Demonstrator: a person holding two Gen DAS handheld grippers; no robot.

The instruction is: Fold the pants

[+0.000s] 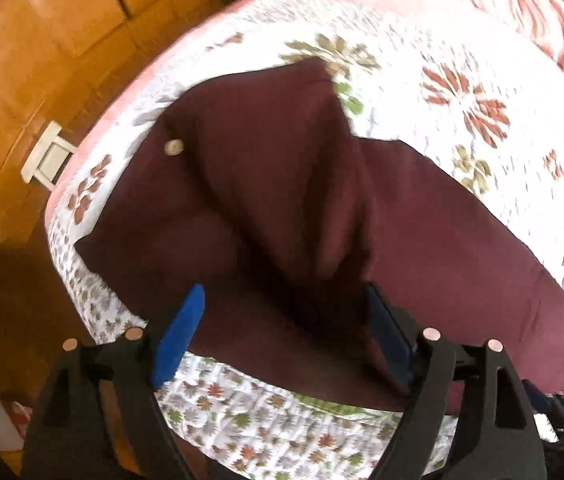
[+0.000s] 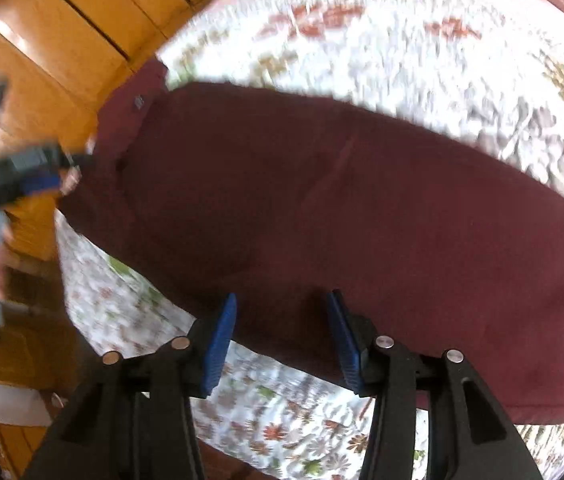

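While the maroon pants [image 1: 282,208] lie on the floral quilt [image 1: 461,80], legs doubled over, waistband toward the wardrobe [image 1: 42,40]: lengthwise fold judged done, crosswise folds left. Left gripper [image 1: 282,320] released, nothing between pads. Right gripper [image 2: 282,332] spread above cloth, holding nothing.

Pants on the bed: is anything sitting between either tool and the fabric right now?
Nothing visible. The maroon pants lie on the floral bedspread, directly below the open right tool. The open left tool also hovers over bare fabric, with no other object on top.
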